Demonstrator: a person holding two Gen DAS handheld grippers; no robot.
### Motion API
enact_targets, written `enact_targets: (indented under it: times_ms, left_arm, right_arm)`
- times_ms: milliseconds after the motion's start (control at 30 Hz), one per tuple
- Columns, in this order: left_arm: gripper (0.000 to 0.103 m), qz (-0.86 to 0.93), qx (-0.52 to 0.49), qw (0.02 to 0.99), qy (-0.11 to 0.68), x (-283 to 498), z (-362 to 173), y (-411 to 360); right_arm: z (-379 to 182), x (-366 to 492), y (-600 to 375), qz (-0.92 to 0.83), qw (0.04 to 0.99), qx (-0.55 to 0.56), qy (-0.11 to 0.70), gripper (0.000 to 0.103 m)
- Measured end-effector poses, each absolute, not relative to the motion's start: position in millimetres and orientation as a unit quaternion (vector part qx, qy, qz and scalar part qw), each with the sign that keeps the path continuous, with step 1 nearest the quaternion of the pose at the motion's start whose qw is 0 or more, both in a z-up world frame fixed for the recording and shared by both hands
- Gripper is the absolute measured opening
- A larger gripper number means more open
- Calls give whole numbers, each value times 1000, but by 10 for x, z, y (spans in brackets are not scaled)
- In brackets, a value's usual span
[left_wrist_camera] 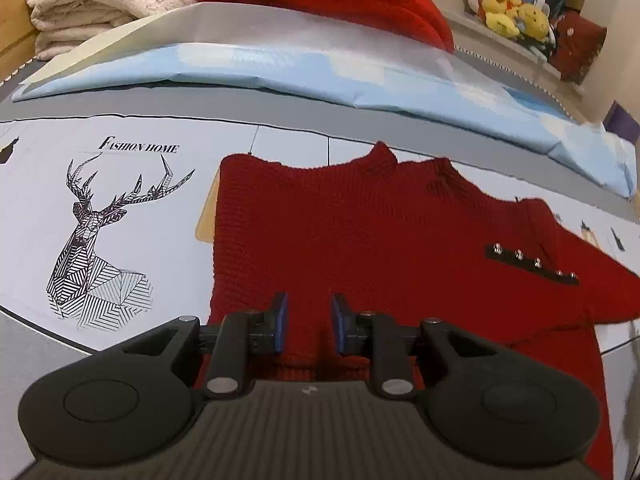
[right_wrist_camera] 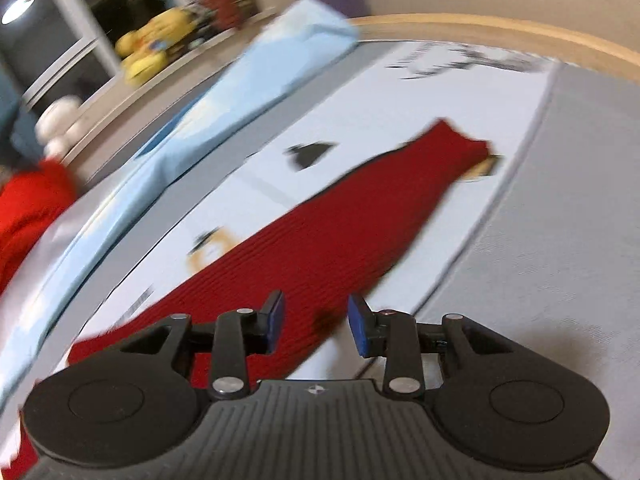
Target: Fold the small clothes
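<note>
Lying flat on the printed sheet, red knit garment; left gripper narrowly parted, right gripper wider, both empty, at six o'clock.

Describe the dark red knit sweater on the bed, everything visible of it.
The dark red sweater is a chunky ribbed knit lying flat on the printed bed cover, raised collar towards the folded blue sheet. A dark strip of metal studs crosses one shoulder. Neither open gripper grips it.
</note>
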State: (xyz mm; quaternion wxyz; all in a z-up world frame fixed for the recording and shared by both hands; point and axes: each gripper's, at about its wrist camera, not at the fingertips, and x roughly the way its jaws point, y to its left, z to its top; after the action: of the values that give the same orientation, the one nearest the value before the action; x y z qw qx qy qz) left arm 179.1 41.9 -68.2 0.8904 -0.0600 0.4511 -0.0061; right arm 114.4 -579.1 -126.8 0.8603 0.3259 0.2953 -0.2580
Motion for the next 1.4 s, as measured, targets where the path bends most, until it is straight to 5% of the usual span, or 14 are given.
enact_targets:
  times_ms: [200, 467, 500, 567, 800, 1067, 1400]
  left_arm:
    - [26, 4, -53, 888, 456, 1782, -700, 407]
    - [26, -8, -64, 899, 432, 1717, -488, 361]
    - [26, -9, -66, 899, 434, 1719, -487, 359]
    - [26, -12, -69, 897, 437, 1724, -491, 358]
    - [26, -24, -89, 900, 427, 1685, -365, 465]
    - [26, -13, -123, 901, 415, 1628, -217, 785]
    - [26, -17, -133, 901, 413, 1540, -133, 1038]
  right_arm:
    - [-1461, 1190, -6101, -278, 846, 363, 274, 50]
    - [-1632, 1375, -6404, -327, 831, 363, 267, 50]
    - [-1621, 1420, -6404, -330, 833, 354, 269, 49]
    - [-1592, 1494, -6400, -324, 841, 342, 267, 13]
    - [-944, 1637, -5882, -326, 889, 250, 201, 10]
    - [-116, 1520, -3693, -71, 984, 90, 136, 10]
    - [-920, 1027, -1823, 216, 894, 88, 384, 22]
